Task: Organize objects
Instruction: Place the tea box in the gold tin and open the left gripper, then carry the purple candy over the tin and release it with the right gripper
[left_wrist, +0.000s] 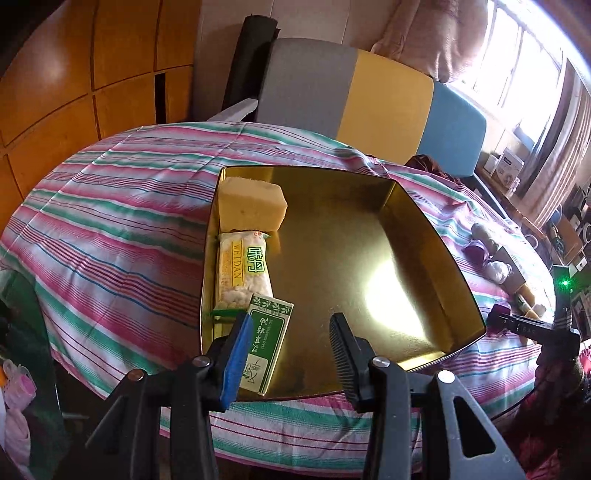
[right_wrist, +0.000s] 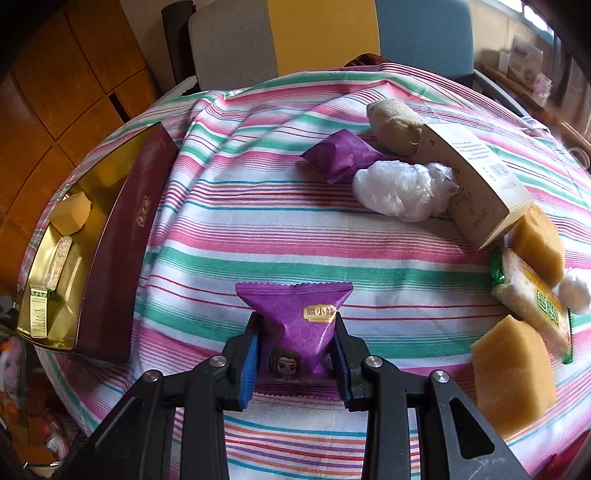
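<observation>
My right gripper clamps a purple packet above the striped tablecloth. My left gripper hangs open over the gold tin; chair at twelve o'clock.

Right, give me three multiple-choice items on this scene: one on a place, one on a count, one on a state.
1. Where does the green box lie?
A. in the gold tin
B. on the cloth
C. on the chair

2. How many things lie in the tin?
A. one
B. three
C. five

3. What is the right gripper doing?
A. standing open and empty
B. shut on a sponge
C. shut on the purple packet

Answers: 1 A, it rests by the tin's near left wall. 2 B, sponge, snack bar and box. 3 C, both pads press the packet's sides.
</observation>
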